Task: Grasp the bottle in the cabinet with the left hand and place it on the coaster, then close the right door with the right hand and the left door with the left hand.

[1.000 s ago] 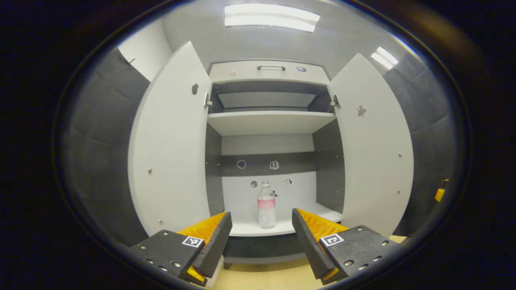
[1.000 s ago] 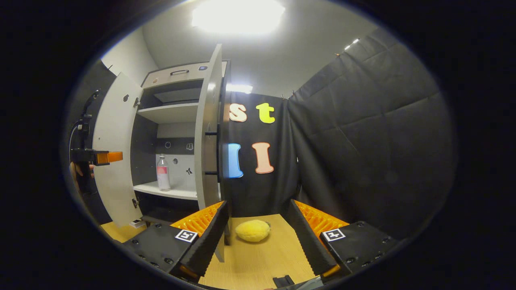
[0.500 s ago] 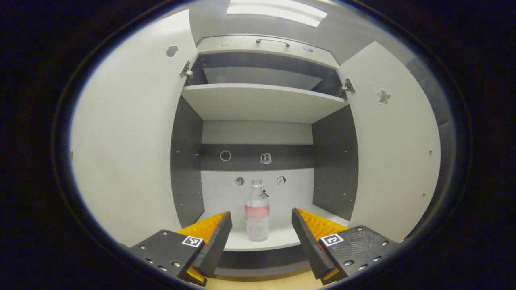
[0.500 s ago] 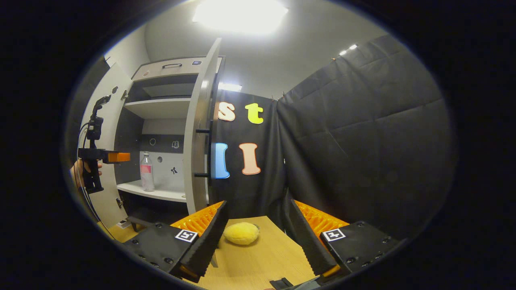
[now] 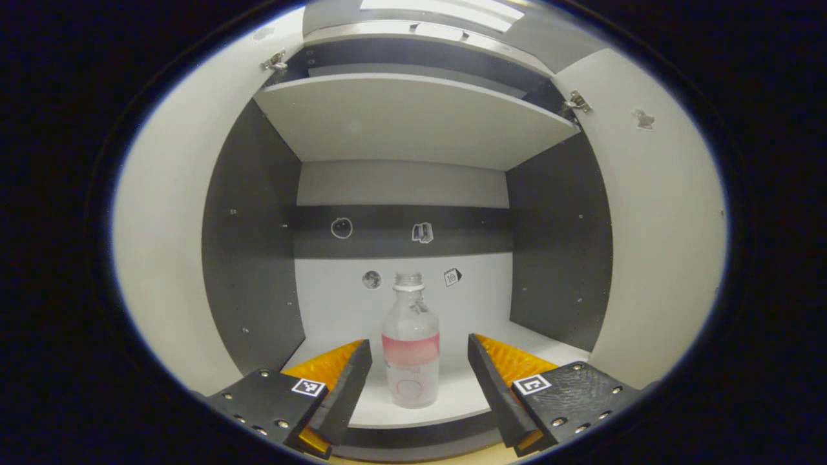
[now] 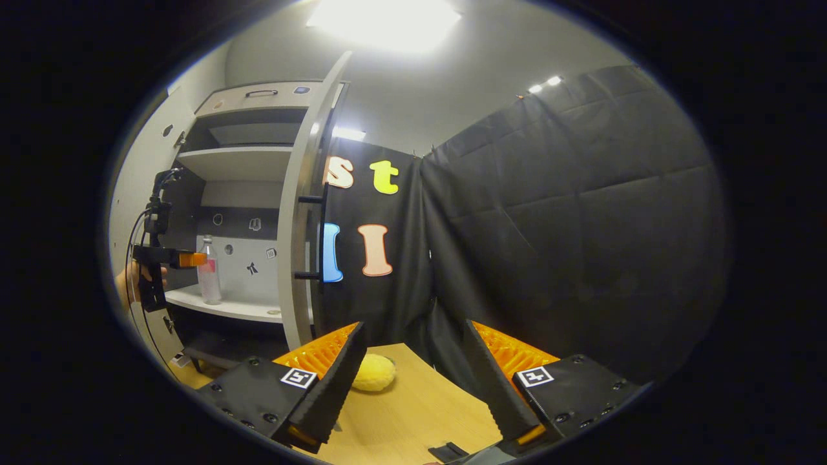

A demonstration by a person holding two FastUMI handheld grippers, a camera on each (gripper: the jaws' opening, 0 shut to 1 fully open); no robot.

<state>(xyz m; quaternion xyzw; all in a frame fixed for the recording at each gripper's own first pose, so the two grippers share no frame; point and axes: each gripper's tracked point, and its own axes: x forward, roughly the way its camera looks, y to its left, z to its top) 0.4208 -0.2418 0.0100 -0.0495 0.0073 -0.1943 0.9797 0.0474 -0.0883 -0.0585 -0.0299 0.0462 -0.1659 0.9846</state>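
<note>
1. Standing upright on the cabinet's lower shelf [image 5: 452, 394], the bottle [image 5: 411, 349] sits centred just beyond your left gripper [image 5: 418, 361].
2. Your left gripper's fingers are spread wide, holding nothing, not touching it.
3. Your right gripper [image 6: 411, 361] gapes wide, empty, over the table [image 6: 413, 413].

bottle [image 5: 411, 349]: clear, pink band | coaster [image 6: 374, 372]: yellow (fuzzy) | cabinet [image 5: 400, 123]: white-grey

The cabinet [image 5: 413, 194] is faced closely head-on in the left gripper view; it is seen obliquely, farther off, in the right gripper view.
</note>
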